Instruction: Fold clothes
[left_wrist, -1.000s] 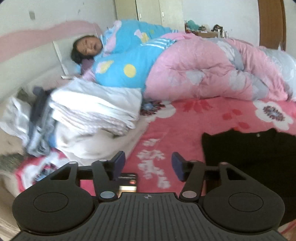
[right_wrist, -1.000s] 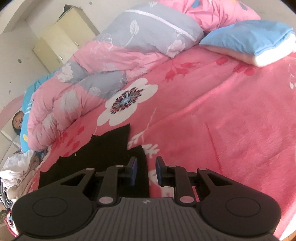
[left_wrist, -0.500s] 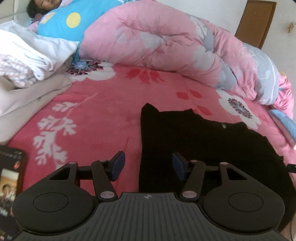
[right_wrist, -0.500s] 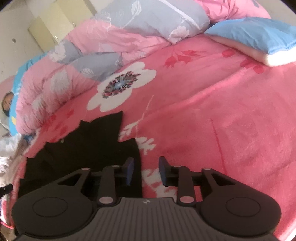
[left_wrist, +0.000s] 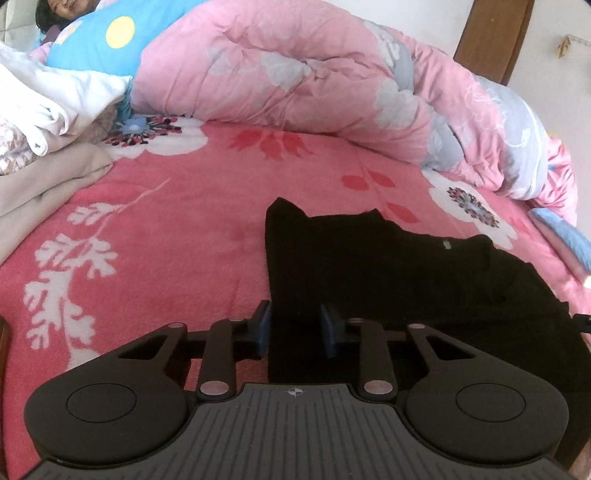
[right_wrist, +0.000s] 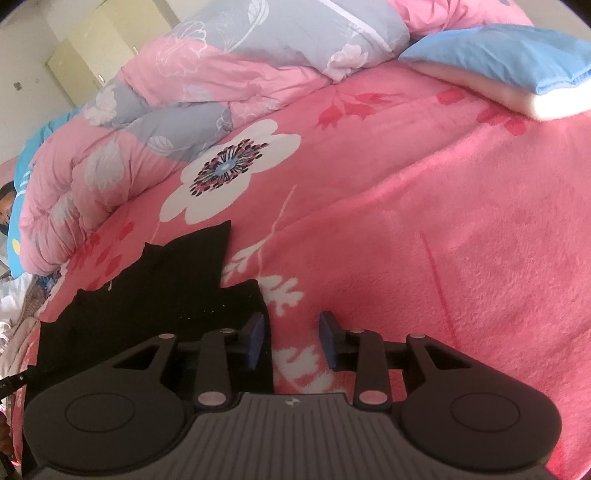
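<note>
A black garment (left_wrist: 406, 280) lies spread flat on the pink flowered blanket (left_wrist: 147, 240). My left gripper (left_wrist: 295, 326) hangs low over the garment's left edge. Its jaws are closing, the black cloth lies between them, and a gap still shows between the pads. In the right wrist view the same garment (right_wrist: 166, 295) fills the lower left. My right gripper (right_wrist: 293, 338) stands open at the garment's right edge. The cloth's border runs just inside its left pad, and the rest of the gap shows blanket.
A bunched pink and grey quilt (left_wrist: 295, 74) runs along the far side of the bed. A person (left_wrist: 55, 11) lies at the far left under a blue cover. White and beige clothes (left_wrist: 44, 110) are piled at the left. A blue pillow (right_wrist: 517, 62) lies at the far right.
My left gripper swung away from the pile of clothes, came down over the black garment's left edge, and its jaws narrowed. The right gripper's jaws widened a little.
</note>
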